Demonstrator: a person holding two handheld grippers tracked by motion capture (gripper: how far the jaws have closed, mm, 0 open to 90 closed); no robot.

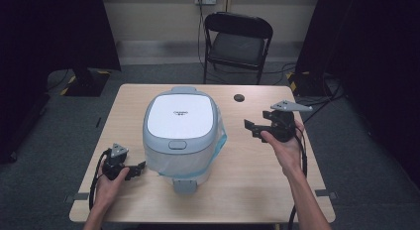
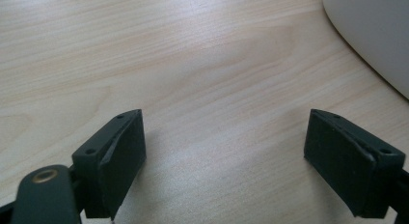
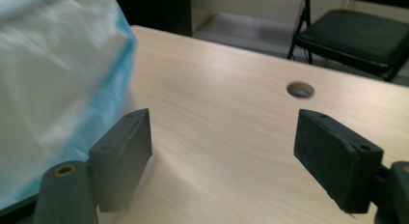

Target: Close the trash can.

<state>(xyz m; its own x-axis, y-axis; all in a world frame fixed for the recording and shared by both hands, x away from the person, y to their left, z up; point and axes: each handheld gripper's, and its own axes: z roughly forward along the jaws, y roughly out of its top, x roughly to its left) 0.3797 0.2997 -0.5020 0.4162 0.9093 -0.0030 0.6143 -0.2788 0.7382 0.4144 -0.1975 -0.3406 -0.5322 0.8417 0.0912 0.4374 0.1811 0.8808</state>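
A white and grey lidded bin [image 1: 181, 128] stands in the middle of the wooden table [image 1: 257, 185], with a clear, blue-edged plastic liner [image 1: 219, 141] hanging out under its lid. My left gripper [image 1: 138, 168] rests low by the bin's front left, open and holding nothing; the left gripper view has its gripper [image 2: 224, 137] over bare wood, with the bin's wall [image 2: 376, 31] at the upper right. My right gripper [image 1: 249, 127] is held above the table to the right of the bin, open and pointing toward it. In the right gripper view the liner [image 3: 58, 79] lies left of that gripper [image 3: 222, 132].
A round cable hole [image 1: 239, 97] sits in the table behind my right gripper, the same hole [image 3: 300, 90] in the right gripper view. A black folding chair [image 1: 236, 41] stands beyond the far edge. A grey pedal [image 1: 184, 185] juts from the bin's front.
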